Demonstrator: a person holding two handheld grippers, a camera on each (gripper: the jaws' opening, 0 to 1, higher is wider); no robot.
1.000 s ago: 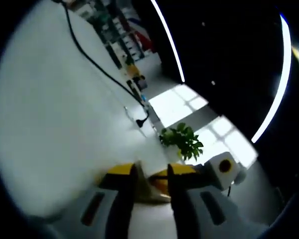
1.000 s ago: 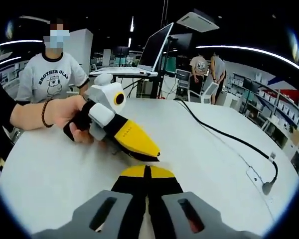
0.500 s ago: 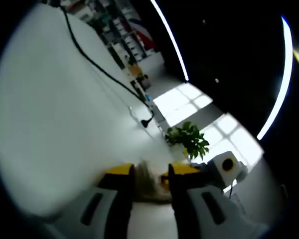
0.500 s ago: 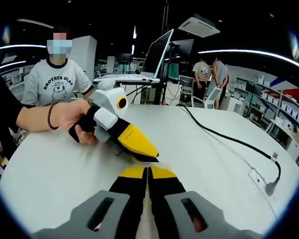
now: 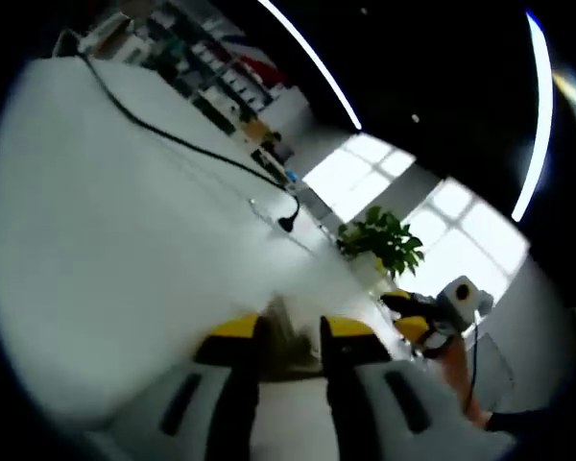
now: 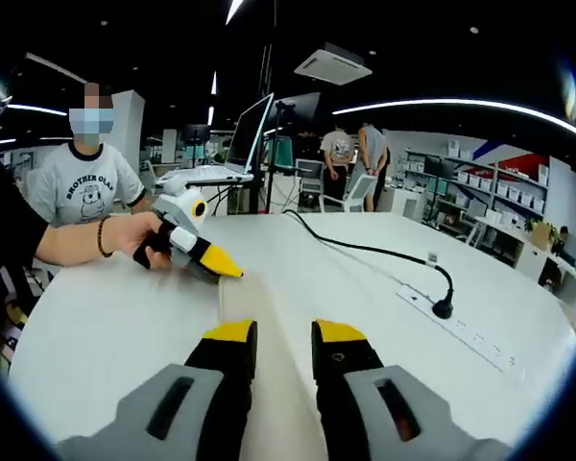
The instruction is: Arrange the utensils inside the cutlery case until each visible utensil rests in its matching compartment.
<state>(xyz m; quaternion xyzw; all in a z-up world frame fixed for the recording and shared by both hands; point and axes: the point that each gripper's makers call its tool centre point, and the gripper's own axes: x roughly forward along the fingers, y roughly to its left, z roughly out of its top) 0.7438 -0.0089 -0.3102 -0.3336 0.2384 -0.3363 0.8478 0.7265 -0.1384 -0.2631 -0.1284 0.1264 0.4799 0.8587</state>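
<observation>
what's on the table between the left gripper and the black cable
Nothing: in the right gripper view, the white table is bare between the left gripper and the black cable.

Left gripper view — soft, motion-blurred throughout; windows (image 5: 403, 192) at 2 o'clock blown out, ceiling light strips (image 5: 307, 60) glaring at 12–3. Right gripper view sharper, evenly lit from overhead strips (image 6: 461, 104); white table (image 6: 365, 288) bright, fisheye bending at edges.
</observation>
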